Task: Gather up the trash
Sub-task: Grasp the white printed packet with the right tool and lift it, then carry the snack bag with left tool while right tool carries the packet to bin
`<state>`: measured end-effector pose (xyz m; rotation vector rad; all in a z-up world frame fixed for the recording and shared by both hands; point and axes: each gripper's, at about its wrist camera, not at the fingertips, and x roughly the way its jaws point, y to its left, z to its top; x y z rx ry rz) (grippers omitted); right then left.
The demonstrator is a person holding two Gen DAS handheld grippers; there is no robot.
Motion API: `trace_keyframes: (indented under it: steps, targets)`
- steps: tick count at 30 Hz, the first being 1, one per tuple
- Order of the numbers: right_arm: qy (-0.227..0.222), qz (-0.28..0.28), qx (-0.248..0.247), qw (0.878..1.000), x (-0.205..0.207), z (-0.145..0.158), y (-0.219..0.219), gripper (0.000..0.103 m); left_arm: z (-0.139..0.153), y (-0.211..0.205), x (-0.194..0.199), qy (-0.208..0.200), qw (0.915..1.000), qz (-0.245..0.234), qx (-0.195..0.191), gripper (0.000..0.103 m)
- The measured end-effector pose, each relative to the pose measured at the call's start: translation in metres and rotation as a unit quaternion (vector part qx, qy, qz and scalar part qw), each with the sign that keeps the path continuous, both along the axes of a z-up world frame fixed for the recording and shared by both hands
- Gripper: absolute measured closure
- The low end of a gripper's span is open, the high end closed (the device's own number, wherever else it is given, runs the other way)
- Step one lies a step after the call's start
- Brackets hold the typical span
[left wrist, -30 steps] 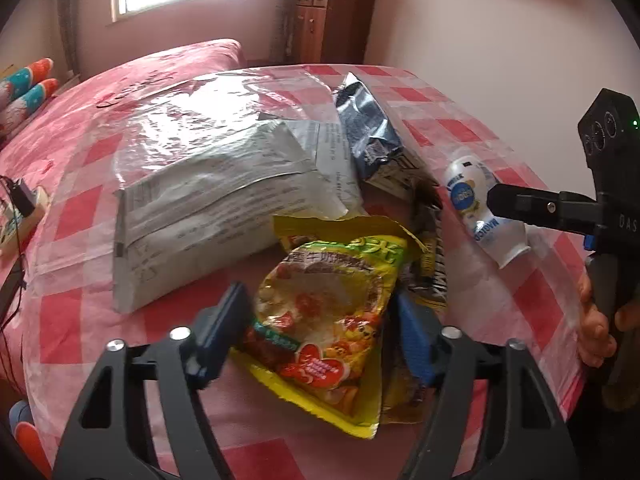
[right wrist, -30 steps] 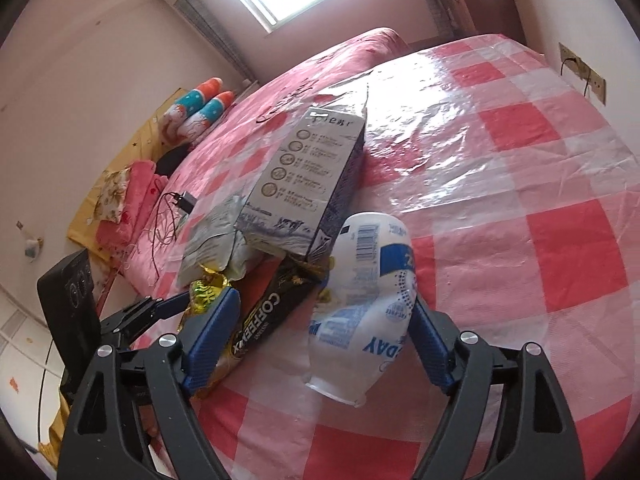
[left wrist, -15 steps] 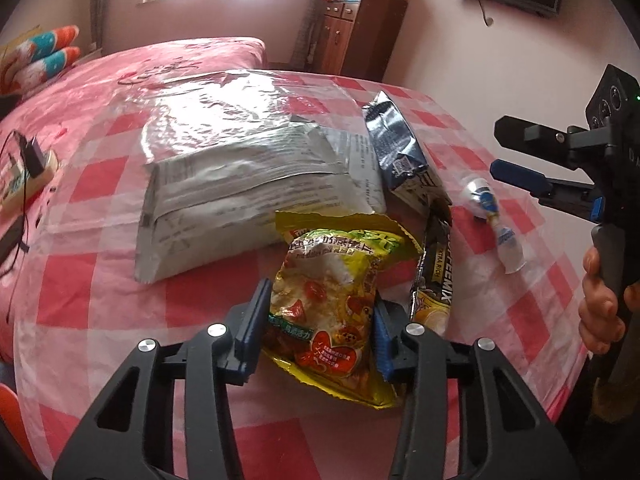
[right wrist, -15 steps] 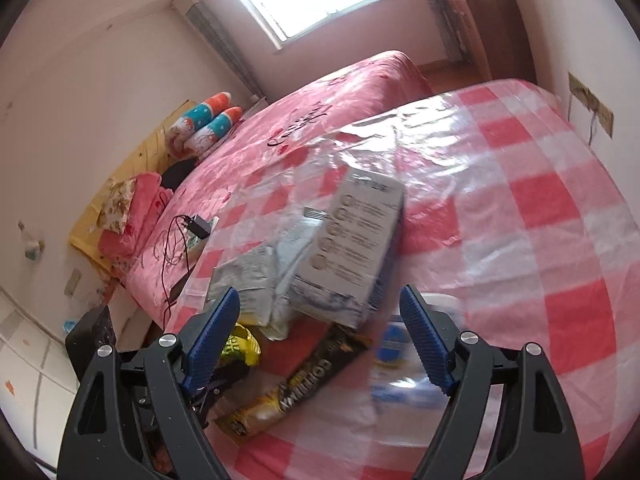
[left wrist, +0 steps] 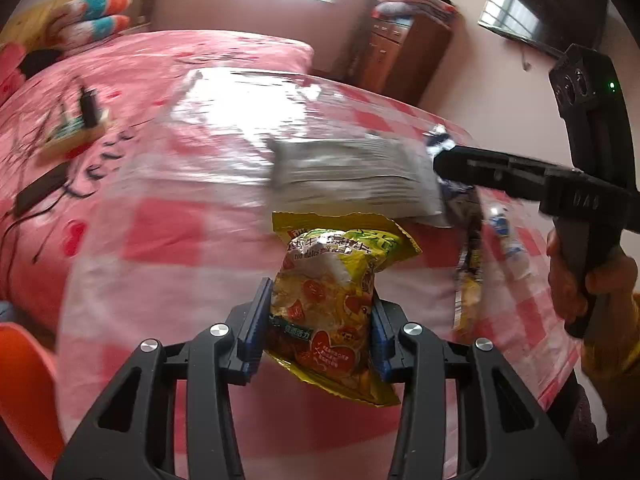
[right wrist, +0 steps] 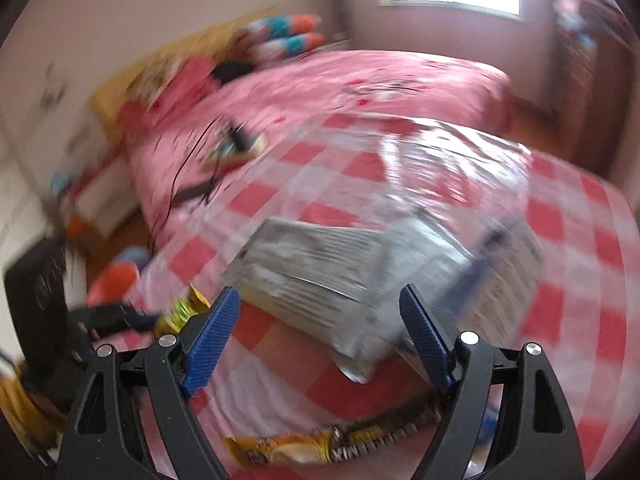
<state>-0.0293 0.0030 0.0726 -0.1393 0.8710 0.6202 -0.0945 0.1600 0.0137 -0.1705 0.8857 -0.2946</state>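
The left gripper (left wrist: 320, 332) pinches the yellow snack packet (left wrist: 332, 300) between its 2 pads, above the checked table (left wrist: 180, 240). The right gripper (right wrist: 320, 336) gapes wide, empty, over the silver bag (right wrist: 320, 276).

Five pieces of trash are showing — one yellow snack bag (left wrist: 330, 300), one large silver bag (left wrist: 356, 178), one coffee sachet (right wrist: 332, 446). One small white bottle (left wrist: 506, 232) and one dark blue wrapper (left wrist: 440, 144) are lying alongside — two grippers are hovering.

Silver pouch (right wrist: 320, 280): print smeared by motion blur, unreadable.
Small bottle (left wrist: 505, 236): at 3 o'clock, blurred, label illegible.
Coffee sachet (right wrist: 320, 450): partly hidden behind right tool (right wrist: 320, 332).
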Motion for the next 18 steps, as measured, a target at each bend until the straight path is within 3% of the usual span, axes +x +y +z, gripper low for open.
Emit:
trace_keyframes:
  steps: [5, 7, 8, 14, 16, 18]
  targets:
    - [-0.024, 0.108, -0.095, 0.989, 0.009, -0.011, 0.044, 0.021, -0.004, 0.041, -0.01, 0.013, 0.9989, 0.045, 0.0, 0.059]
    - [-0.035, 0.136, -0.125, 0.982, 0.014, -0.013, 0.056, 0.016, -0.006, 0.052, -0.014, 0.017, 0.9982, 0.058, 0.001, 0.058]
    - [-0.031, 0.159, -0.137, 0.977, 0.019, -0.014, 0.062, 0.013, -0.007, 0.058, -0.016, 0.02, 0.9978, 0.064, 0.0, 0.058]
    - [-0.01, 0.233, -0.185, 0.955, 0.043, -0.026, 0.084, 0.011, -0.007, 0.077, -0.021, 0.022, 0.996, 0.086, -0.006, 0.058]
    - [0.033, 0.261, -0.188, 0.946, 0.053, -0.038, 0.089, 0.008, -0.006, 0.079, -0.021, 0.023, 0.9956, 0.091, -0.009, 0.058]
    - [0.029, 0.269, -0.213, 0.939, 0.052, -0.049, 0.092, 0.007, -0.007, 0.082, -0.022, 0.023, 0.9953, 0.094, -0.011, 0.058]
